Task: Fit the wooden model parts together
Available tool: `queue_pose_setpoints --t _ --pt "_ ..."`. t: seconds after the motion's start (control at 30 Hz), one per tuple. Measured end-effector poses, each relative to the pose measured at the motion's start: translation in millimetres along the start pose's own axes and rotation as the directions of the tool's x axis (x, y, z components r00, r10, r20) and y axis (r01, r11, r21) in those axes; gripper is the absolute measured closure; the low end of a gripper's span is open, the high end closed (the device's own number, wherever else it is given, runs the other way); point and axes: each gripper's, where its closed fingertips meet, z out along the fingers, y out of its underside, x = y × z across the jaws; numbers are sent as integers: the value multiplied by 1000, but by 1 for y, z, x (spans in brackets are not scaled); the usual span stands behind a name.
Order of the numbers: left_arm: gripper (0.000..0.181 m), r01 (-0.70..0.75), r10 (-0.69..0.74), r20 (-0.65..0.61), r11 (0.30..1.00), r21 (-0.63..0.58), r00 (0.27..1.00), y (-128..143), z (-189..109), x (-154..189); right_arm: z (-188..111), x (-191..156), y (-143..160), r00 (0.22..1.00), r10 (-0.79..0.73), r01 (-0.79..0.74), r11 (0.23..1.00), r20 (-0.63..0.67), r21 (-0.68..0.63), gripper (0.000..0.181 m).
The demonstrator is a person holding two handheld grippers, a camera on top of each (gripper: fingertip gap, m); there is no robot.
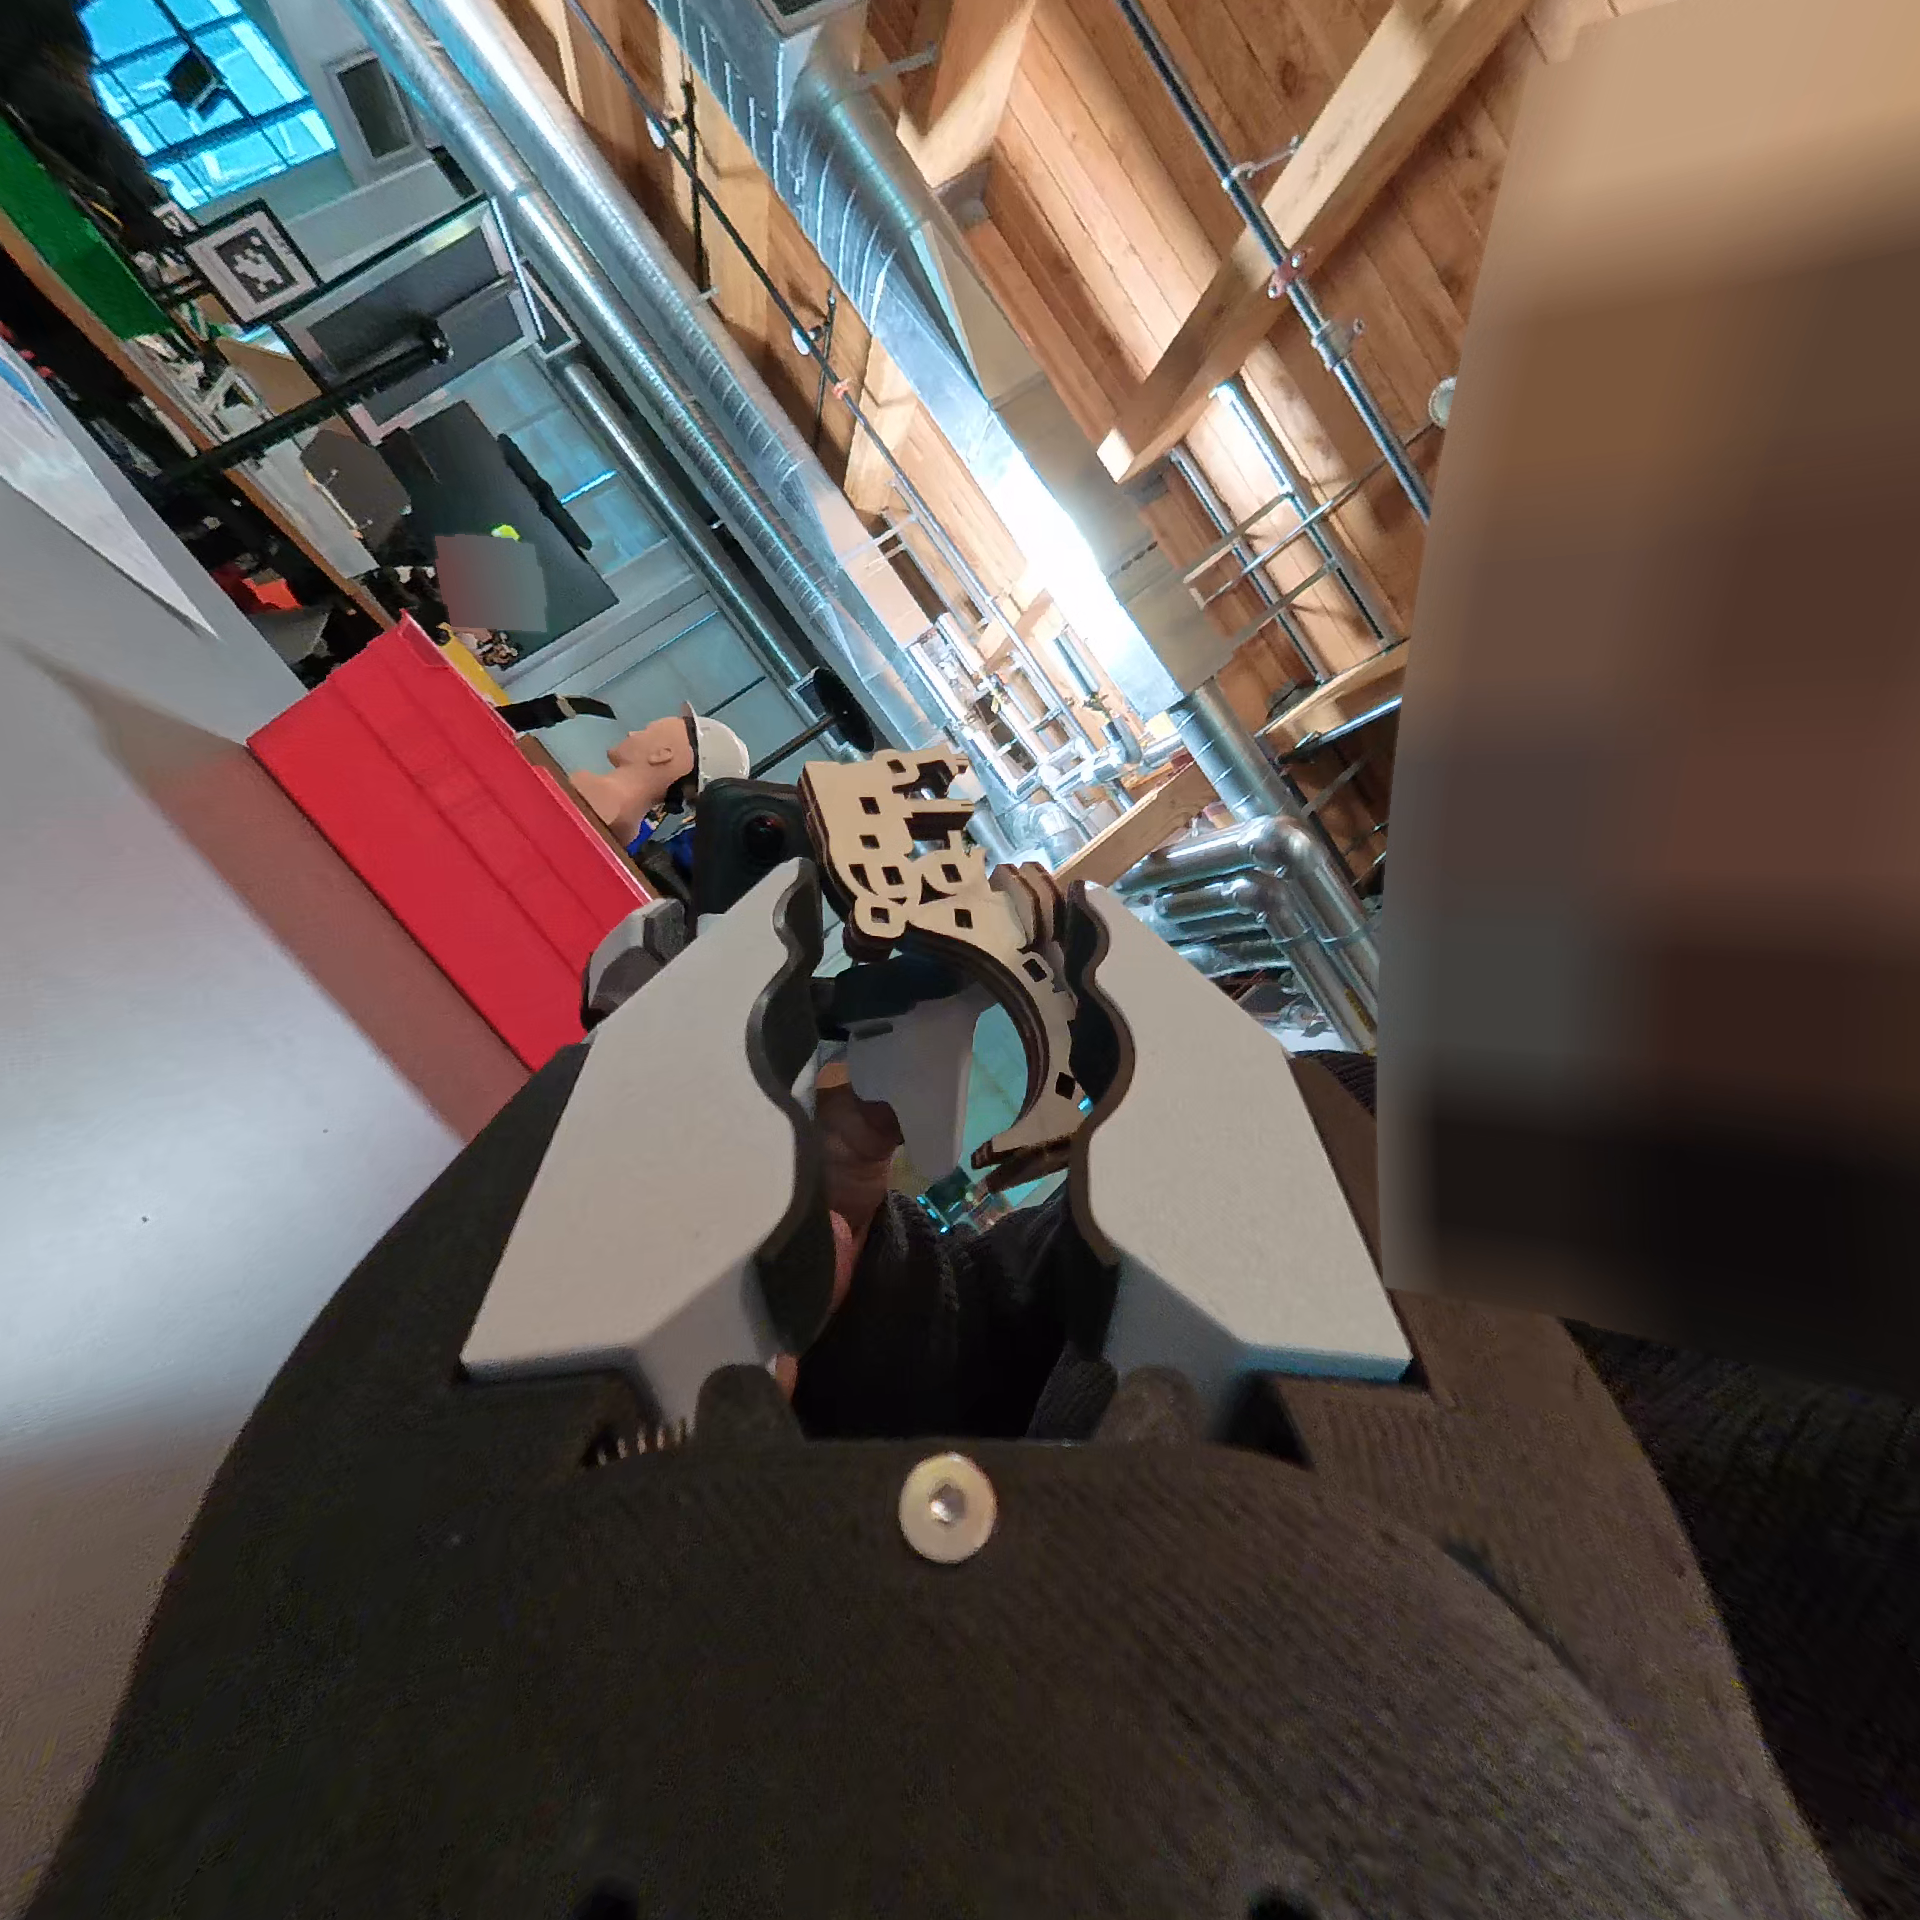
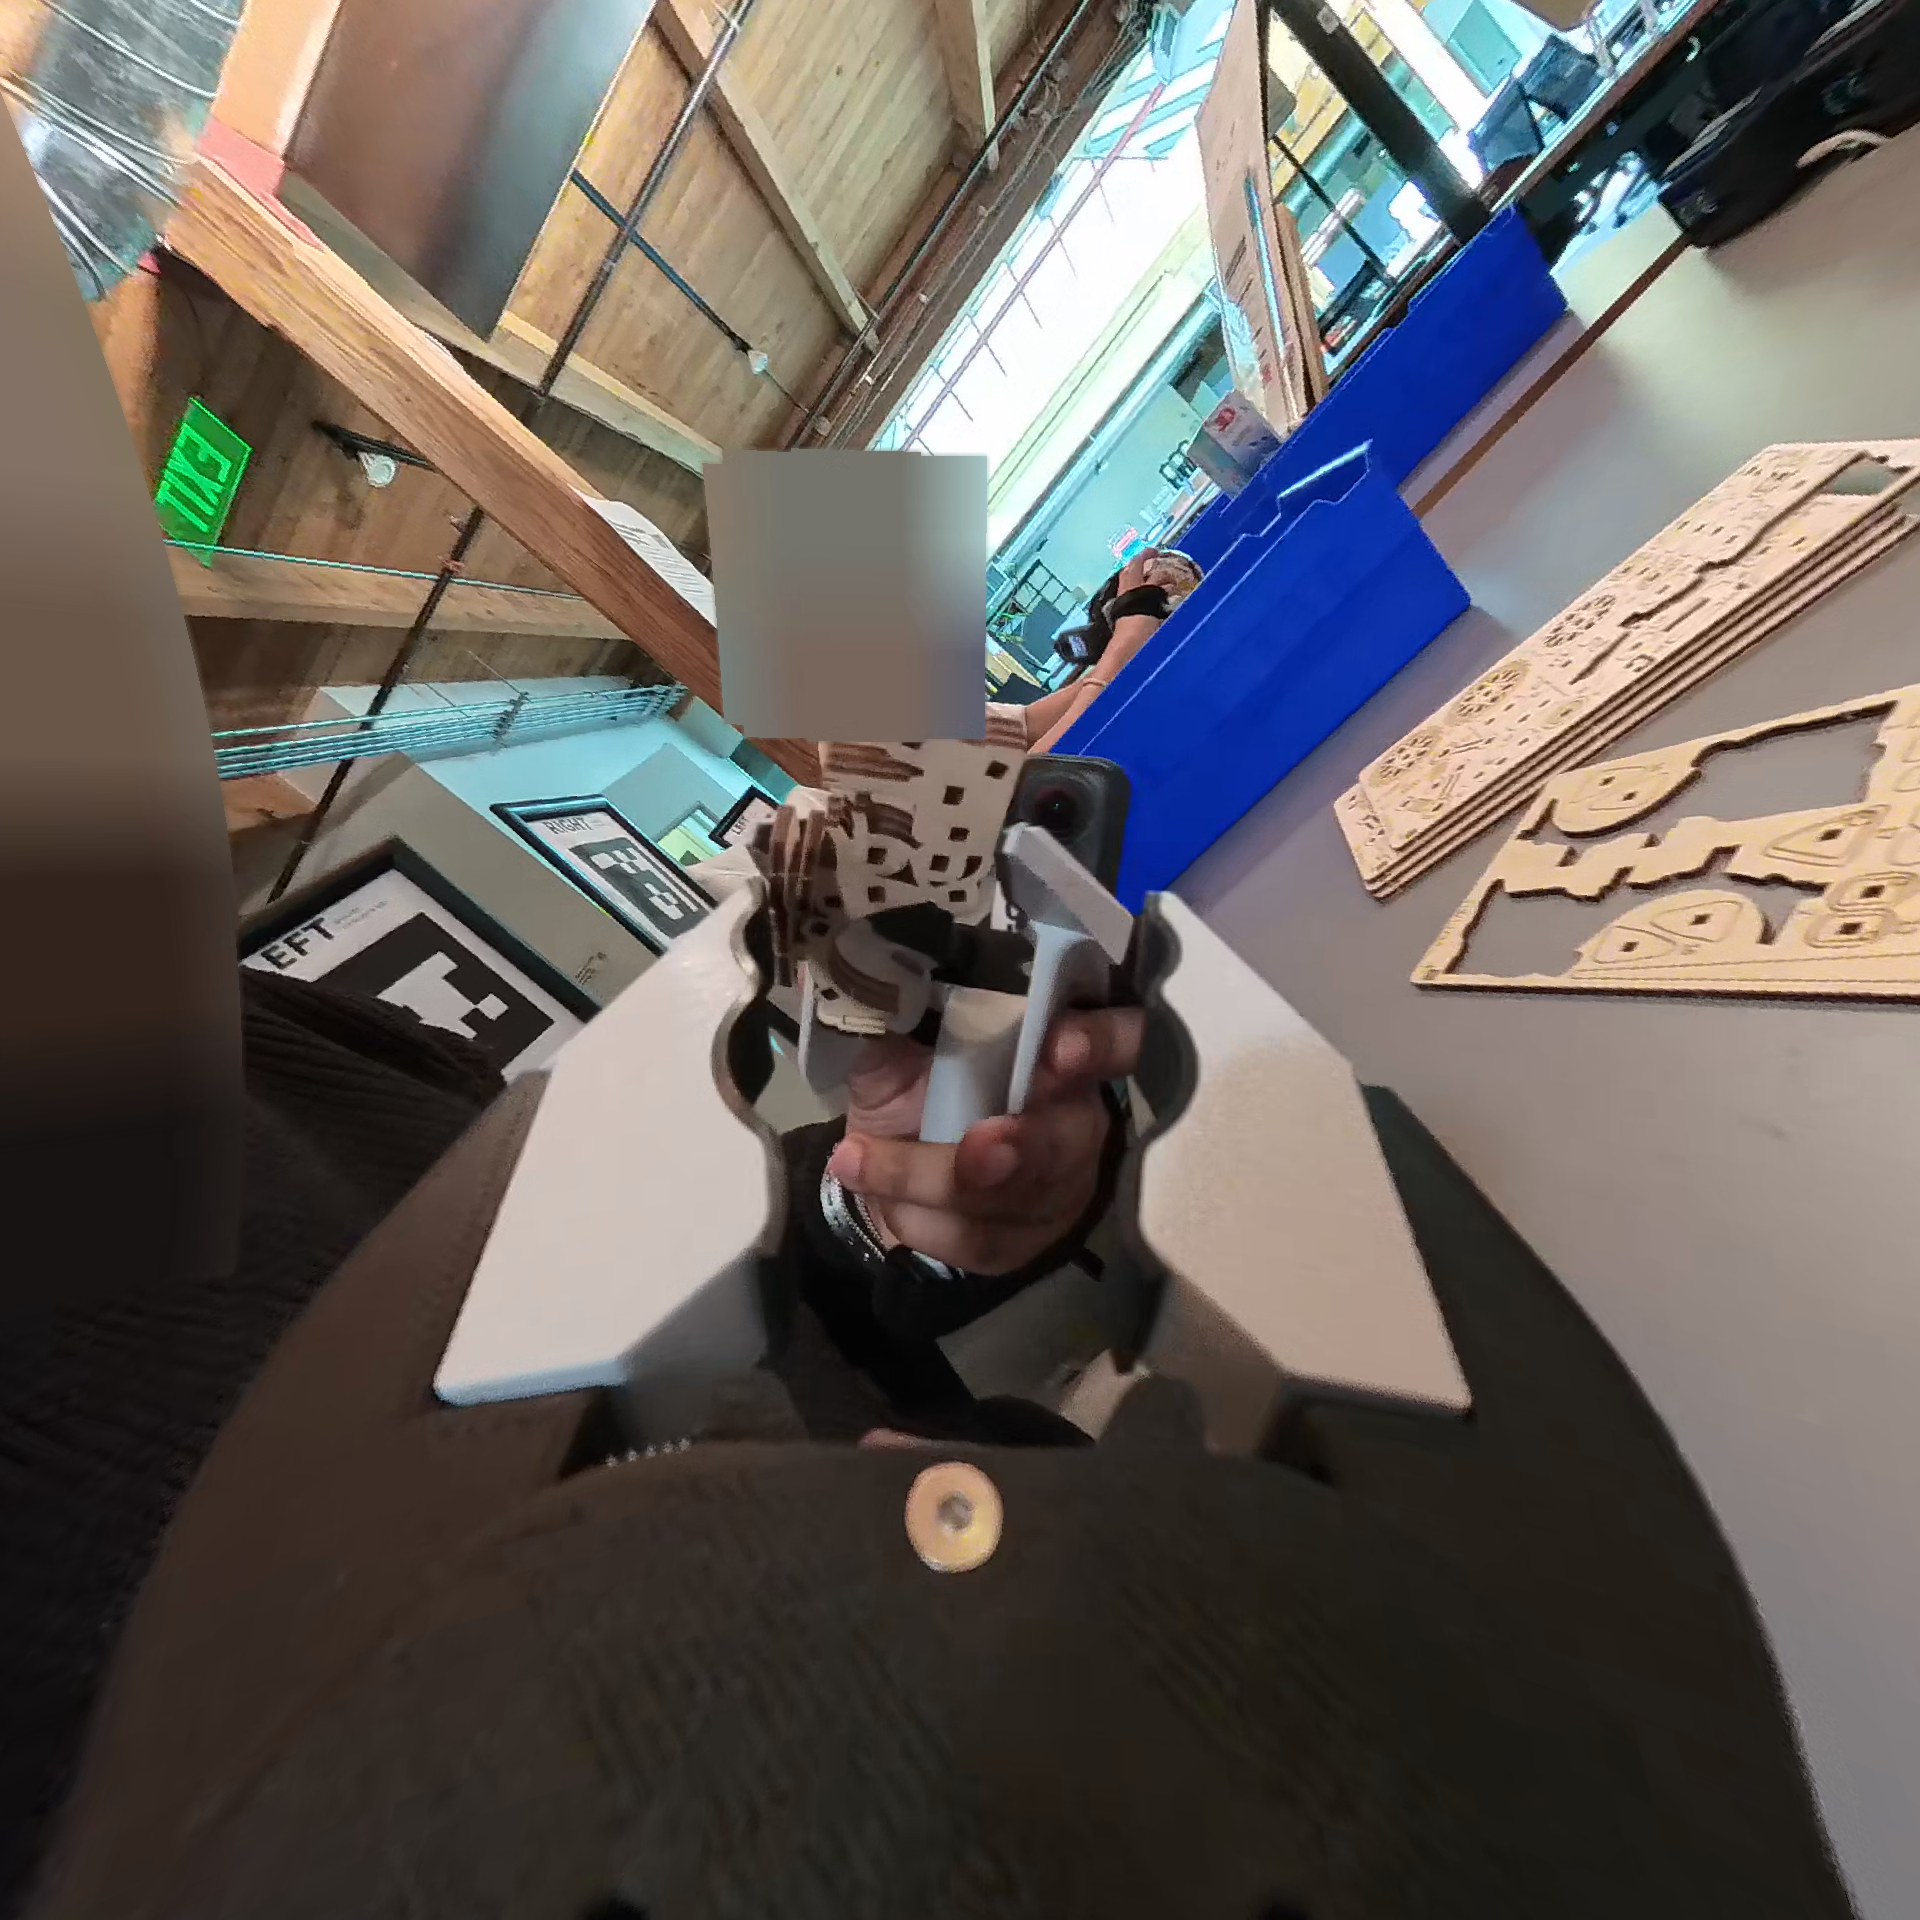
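The wooden model (image 1: 914, 862), a pale laser-cut assembly with square holes and a curved arm, is held up in the air between both grippers. My left gripper (image 1: 940, 904) is shut on it, and the curved arm lies along its right finger. In the right wrist view the model (image 2: 894, 842) rests against the left finger of my right gripper (image 2: 951, 914). That gripper's jaws stand wide apart and take in both the model and one finger of the left gripper (image 2: 1070, 904). A hand (image 2: 997, 1174) holds the left gripper.
A stack of uncut wooden part sheets (image 2: 1621, 665) and a punched-out sheet (image 2: 1662, 883) lie on the grey table (image 2: 1558, 1195) at right. A blue bin (image 2: 1299, 623) stands behind them. A red bin (image 1: 447, 831) stands at left, and marker placards (image 2: 416, 956) stand nearby. My two grippers' fingertips are within a few centimetres of each other.
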Motion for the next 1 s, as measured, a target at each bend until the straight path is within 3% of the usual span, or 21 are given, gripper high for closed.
queue_pose_setpoints --t 0.2,0.83,0.87,0.9,0.97,1.0 --pt "136 -9 9 11 1000 -8 1000 1 0 -1 0 -7 0 999 14 -14 1000 43 -3 128" --pt "133 30 -30 10 999 12 1000 1 0 -3 0 -6 1 999 -38 38 999 32 -1 130" --pt "131 26 -26 20 1000 11 999 0 -1 -4 -1 -5 1 999 -28 28 1000 34 4 133" --pt "129 30 -31 45 999 24 999 -3 -3 -9 -3 -7 -3 998 -14 13 1000 56 24 159" --pt "123 30 -33 65 999 40 997 -9 -8 -12 -10 -7 -18 995 46 -55 993 92 102 159" --pt "140 21 -23 41 999 34 999 -10 -9 -8 -14 -5 -22 993 65 -76 990 96 118 159"
